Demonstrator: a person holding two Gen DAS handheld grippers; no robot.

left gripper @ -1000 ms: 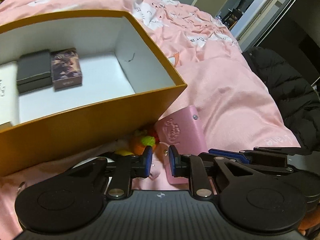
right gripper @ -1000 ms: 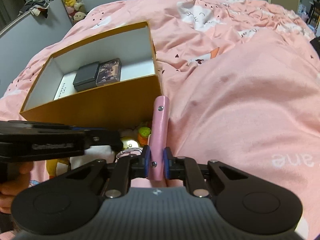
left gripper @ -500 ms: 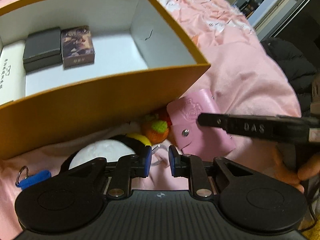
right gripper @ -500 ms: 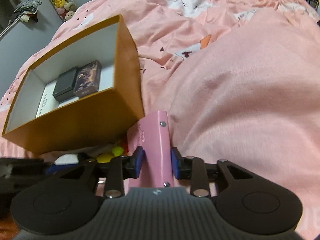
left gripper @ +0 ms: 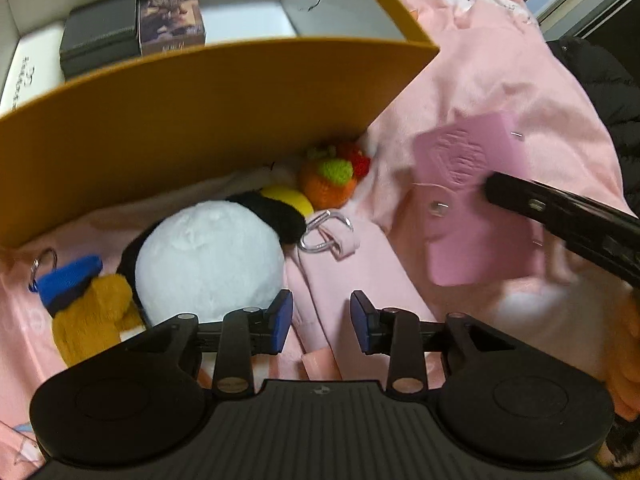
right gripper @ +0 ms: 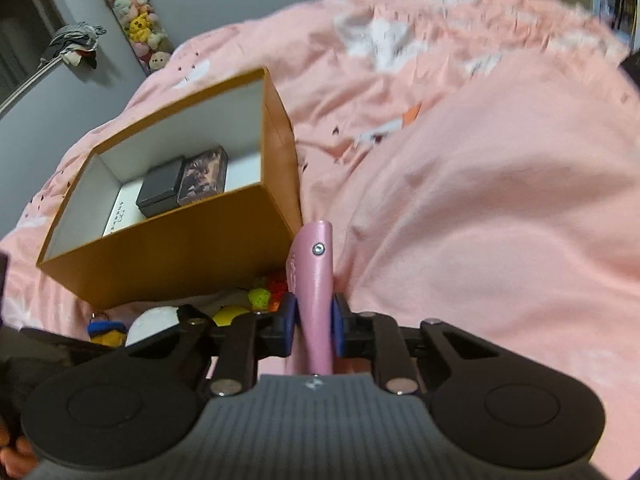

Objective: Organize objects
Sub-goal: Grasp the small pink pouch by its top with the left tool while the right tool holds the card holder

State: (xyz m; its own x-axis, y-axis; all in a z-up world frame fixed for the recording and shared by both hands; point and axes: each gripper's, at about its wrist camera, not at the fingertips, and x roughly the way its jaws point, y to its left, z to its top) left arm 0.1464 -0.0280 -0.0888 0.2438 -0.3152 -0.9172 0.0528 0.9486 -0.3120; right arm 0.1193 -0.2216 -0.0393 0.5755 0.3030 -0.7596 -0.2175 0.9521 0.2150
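Now our right gripper (right gripper: 314,322), clamped on the pink card holder (right gripper: 316,276), should clear the box (right gripper: 180,256) wall at ten o'clock; our left gripper (left gripper: 320,320), just opened, holds nothing.

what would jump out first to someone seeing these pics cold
The big mustard-yellow cardboard box sits open on the pink bedspread, with a black case and a dark printed card box side by side inside. The right gripper is shut on a pink snap-button card wallet, held edge-up just off the box's near corner. In front of the box lies a round white-and-black plush ball, just ahead of the open left gripper.
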